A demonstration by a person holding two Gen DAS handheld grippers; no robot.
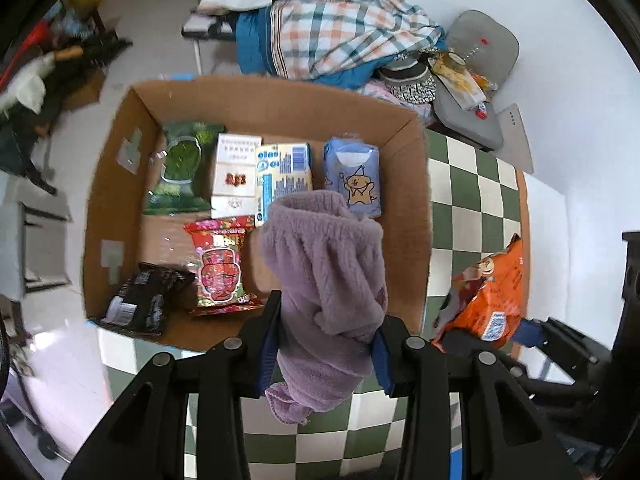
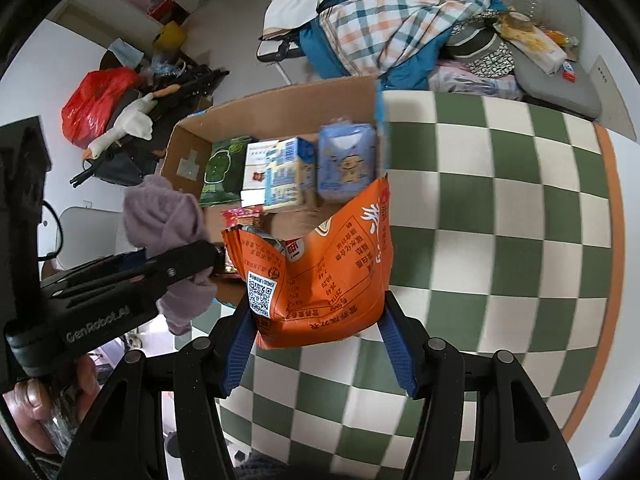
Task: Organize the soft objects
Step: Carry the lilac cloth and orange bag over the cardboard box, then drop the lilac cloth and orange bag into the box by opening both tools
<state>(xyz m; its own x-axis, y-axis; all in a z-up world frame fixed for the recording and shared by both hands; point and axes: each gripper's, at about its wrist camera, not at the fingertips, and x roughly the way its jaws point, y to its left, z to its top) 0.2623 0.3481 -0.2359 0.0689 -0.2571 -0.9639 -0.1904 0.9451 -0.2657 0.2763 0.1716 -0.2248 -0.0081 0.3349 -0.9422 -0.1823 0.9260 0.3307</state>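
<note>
My left gripper (image 1: 326,332) is shut on a fluffy purple towel (image 1: 328,280) and holds it above the near edge of an open cardboard box (image 1: 408,216); the towel also shows in the right wrist view (image 2: 168,216). My right gripper (image 2: 316,320) is shut on an orange snack bag (image 2: 324,272), held just right of the box; the bag also shows in the left wrist view (image 1: 492,292). The box holds a green pack (image 1: 180,168), a white carton (image 1: 236,176), a blue-yellow pack (image 1: 280,176), a blue tissue pack (image 1: 356,180), a red bag (image 1: 220,268) and a dark bag (image 1: 144,300).
The box stands on a green-and-white checkered table (image 2: 500,220) with an orange rim. Behind it a cot carries plaid bedding (image 1: 340,28) and a grey cushion (image 1: 476,92) with clutter. A red plastic bag (image 2: 96,100) and a toy goose (image 2: 128,124) lie on the floor at left.
</note>
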